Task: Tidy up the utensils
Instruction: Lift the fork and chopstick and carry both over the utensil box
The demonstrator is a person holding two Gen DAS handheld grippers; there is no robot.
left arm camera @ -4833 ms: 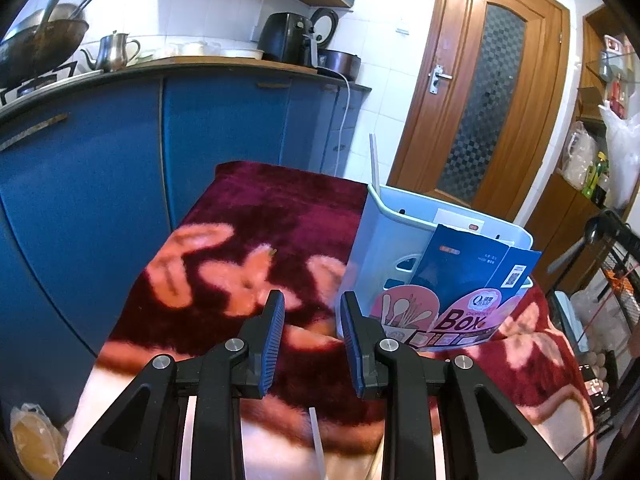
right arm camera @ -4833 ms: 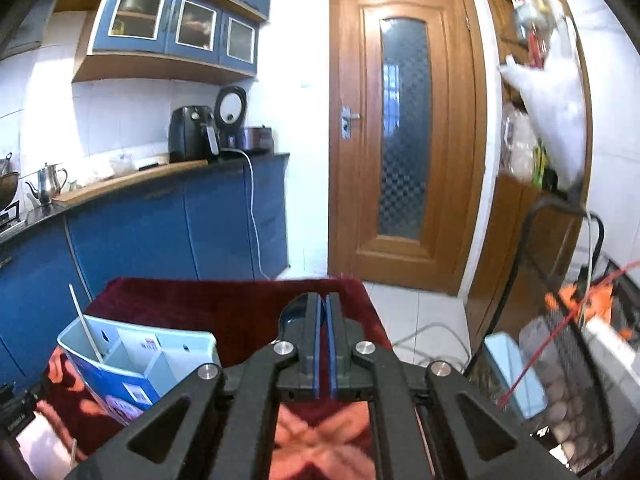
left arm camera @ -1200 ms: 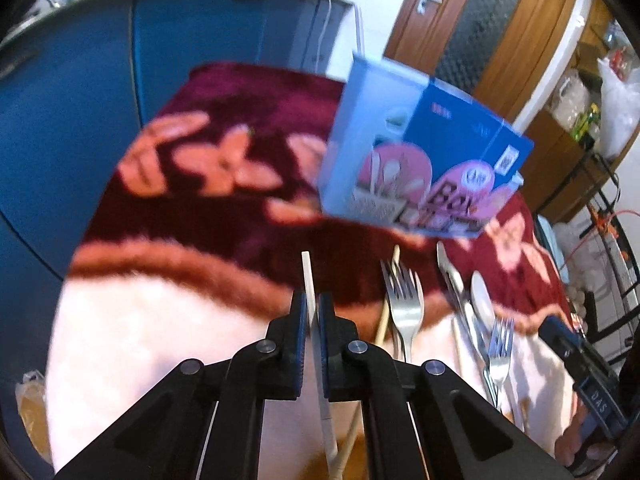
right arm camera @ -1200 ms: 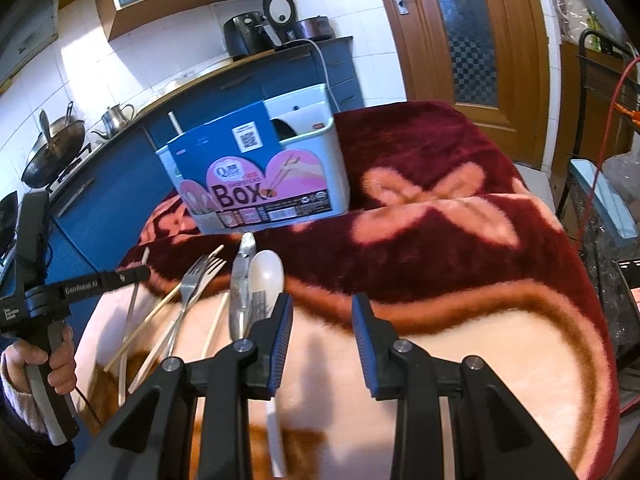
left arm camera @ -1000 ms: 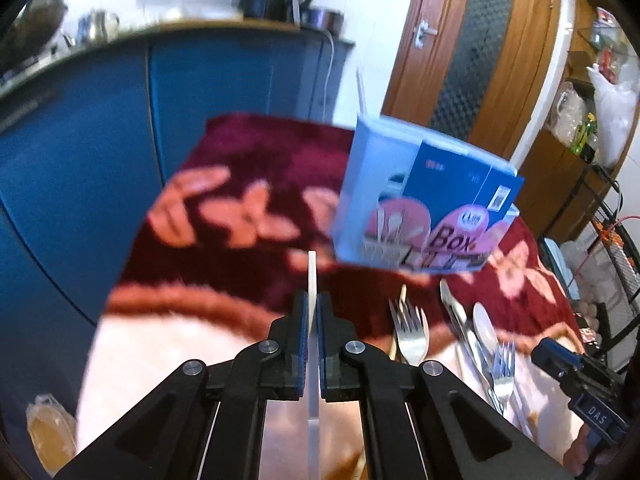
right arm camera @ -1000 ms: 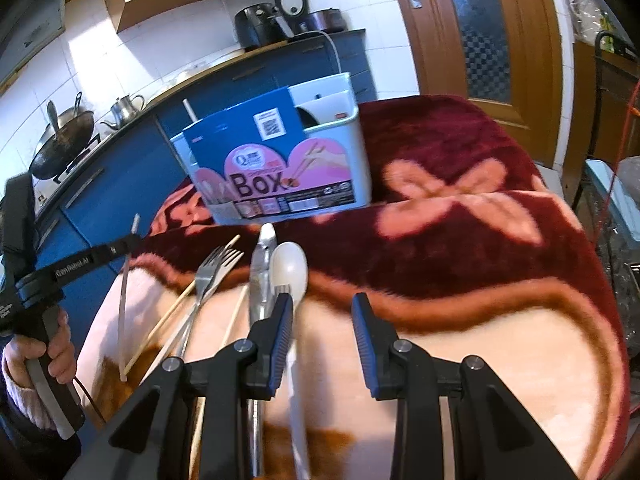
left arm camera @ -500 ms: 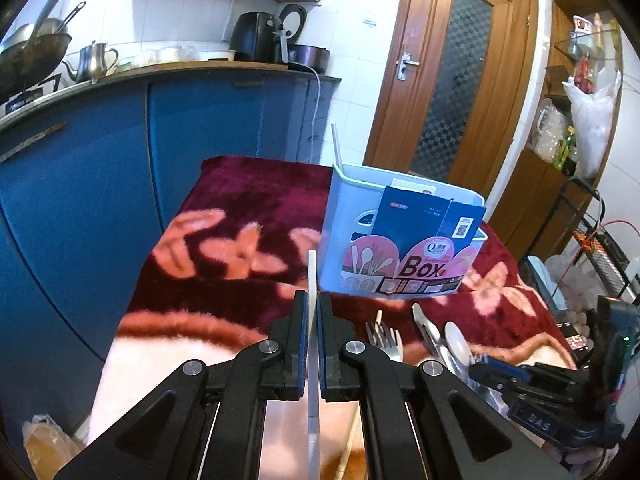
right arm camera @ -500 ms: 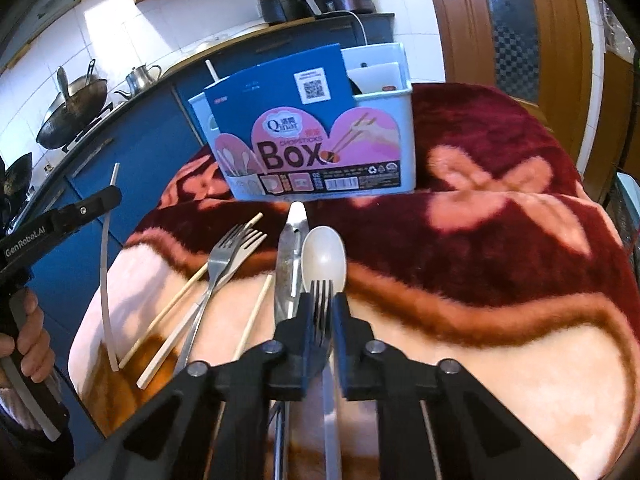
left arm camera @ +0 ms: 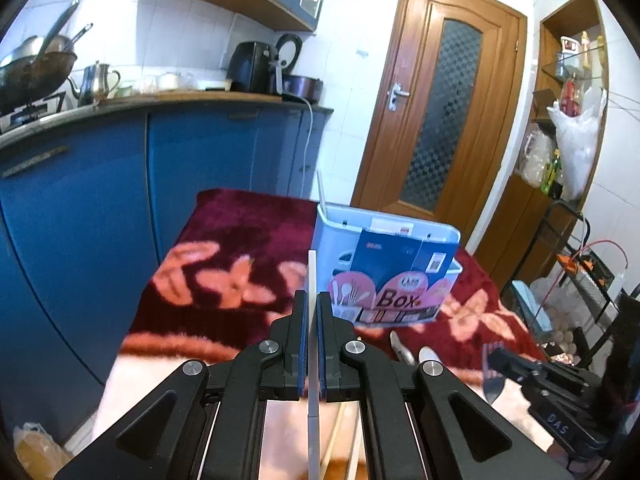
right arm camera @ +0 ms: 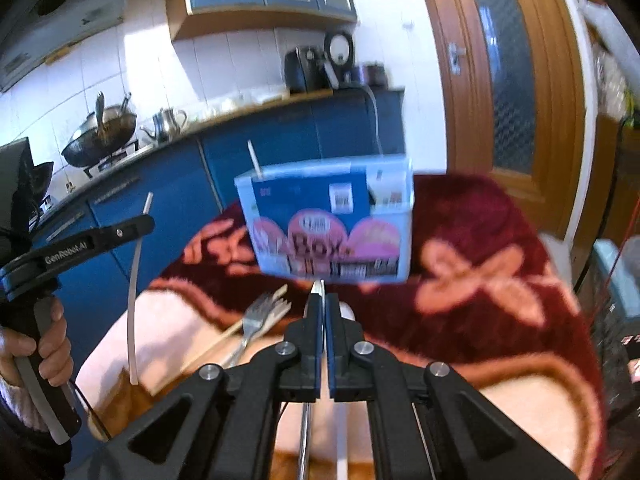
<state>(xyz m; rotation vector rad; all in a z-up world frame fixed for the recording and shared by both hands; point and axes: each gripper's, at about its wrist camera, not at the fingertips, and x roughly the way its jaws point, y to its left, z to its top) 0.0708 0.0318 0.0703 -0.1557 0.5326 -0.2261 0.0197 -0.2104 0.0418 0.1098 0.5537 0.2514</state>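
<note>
A light blue utensil box (left arm camera: 388, 276) (right arm camera: 332, 232) labelled "Box" stands on the dark red flowered blanket (left arm camera: 240, 240), with one white chopstick (left arm camera: 321, 192) upright in its left corner. My left gripper (left arm camera: 312, 306) is shut on a white chopstick (left arm camera: 313, 420) and held above the blanket, left of the box. In the right wrist view that gripper (right arm camera: 144, 222) shows at the left with its chopstick (right arm camera: 134, 300) hanging down. My right gripper (right arm camera: 320, 300) has its jaws closing on a metal fork (right arm camera: 306, 436), seen edge-on. The fork (left arm camera: 491, 376) is lifted off the blanket.
Another fork (right arm camera: 260, 316), wooden chopsticks (right arm camera: 236, 332), a knife (left arm camera: 400, 350) and a spoon (left arm camera: 428, 354) lie in front of the box. Blue cabinets (left arm camera: 100, 200) run along the left, a wooden door (left arm camera: 444, 120) is behind, and a wire rack (left arm camera: 580, 280) stands at the right.
The right gripper closed on the fork and raised it from the blanket. Both grippers rose and tilted up, so the box sits lower in both views. The left still holds its chopstick.
</note>
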